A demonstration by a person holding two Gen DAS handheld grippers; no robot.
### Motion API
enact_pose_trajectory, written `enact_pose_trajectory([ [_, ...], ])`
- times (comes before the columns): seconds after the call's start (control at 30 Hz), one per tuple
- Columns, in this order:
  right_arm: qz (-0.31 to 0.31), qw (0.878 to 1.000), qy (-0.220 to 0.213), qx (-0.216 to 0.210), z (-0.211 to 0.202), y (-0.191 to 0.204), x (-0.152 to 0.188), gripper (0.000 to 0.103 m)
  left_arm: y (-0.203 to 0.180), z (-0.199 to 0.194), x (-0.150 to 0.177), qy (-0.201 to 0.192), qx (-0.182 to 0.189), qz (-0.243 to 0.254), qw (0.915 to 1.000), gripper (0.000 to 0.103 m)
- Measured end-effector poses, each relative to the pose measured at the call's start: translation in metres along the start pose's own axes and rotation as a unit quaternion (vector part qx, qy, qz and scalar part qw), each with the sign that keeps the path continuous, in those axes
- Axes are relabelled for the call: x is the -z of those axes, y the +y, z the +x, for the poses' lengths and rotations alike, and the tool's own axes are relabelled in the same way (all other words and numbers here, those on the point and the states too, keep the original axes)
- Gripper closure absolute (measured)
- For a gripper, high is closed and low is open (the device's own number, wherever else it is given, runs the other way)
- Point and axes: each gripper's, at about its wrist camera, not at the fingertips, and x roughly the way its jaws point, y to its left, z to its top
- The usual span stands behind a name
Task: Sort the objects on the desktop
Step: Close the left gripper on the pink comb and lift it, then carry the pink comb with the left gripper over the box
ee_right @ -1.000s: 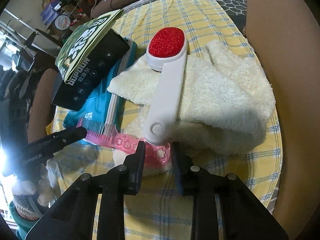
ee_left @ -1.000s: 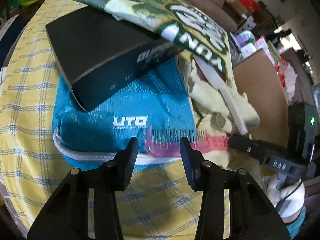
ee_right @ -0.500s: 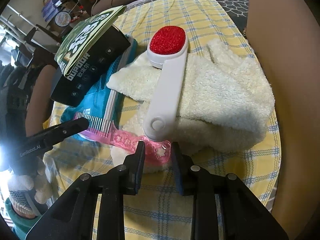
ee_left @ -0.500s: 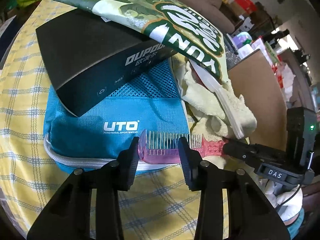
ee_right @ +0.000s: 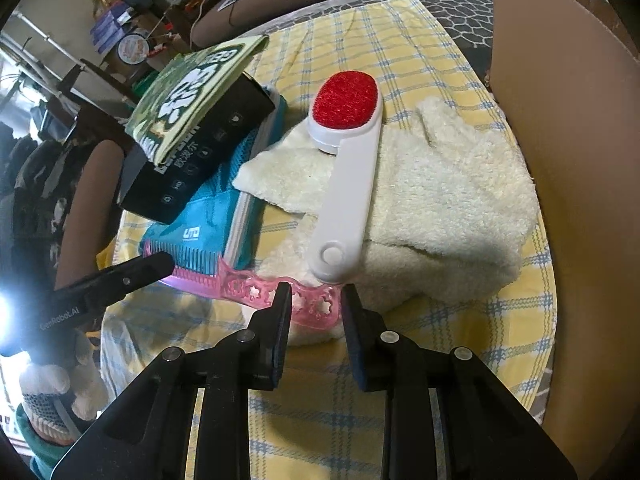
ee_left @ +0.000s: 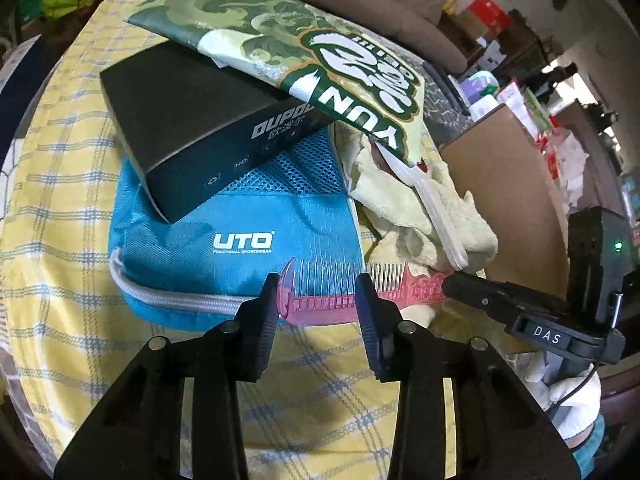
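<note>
The pink comb [ee_left: 340,300] lies across the lower middle of the left wrist frame, its teeth over the blue UTO pouch [ee_left: 224,240]. The left tool [ee_left: 318,308] has its 2 fingers either side of the toothed end, narrowly parted; whether the pads press on it I cannot tell. The right tool [ee_right: 312,312] is clamped on the comb's star-cut handle at lower centre of its frame. A white lint brush [ee_right: 348,184] lies on a cream towel [ee_right: 448,208]. A black box [ee_left: 192,136] sits at upper left on the pouch, over the yellow checked tabletop cloth [ee_left: 52,208].
</note>
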Motion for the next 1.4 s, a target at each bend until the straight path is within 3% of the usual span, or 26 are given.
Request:
enact_pose_trajectory([
  [0.4,-0.001,0.999,-0.03,-0.031,-0.041,0.022,0.009,0.077,-0.023,-0.059,0.009,-0.029,-0.016,0.015,0.9993,0.07],
  [0.7,-0.004,0.997,-0.072,-0.025,-0.103,0.018,0.011,0.077,-0.067,-0.087,0.004,-0.048,0.006,0.017,0.9987,0.07],
  [0.93,0.027,0.994,-0.107,-0.015,-0.156,-0.024,0.009,0.077,-0.139,-0.081,-0.014,-0.047,0.026,0.044,0.9976,0.07],
  [1.4,0.109,0.984,-0.143,0.018,-0.227,-0.145,0.016,0.075,-0.285,-0.013,-0.037,-0.01,0.035,0.102,0.9941,0.07],
])
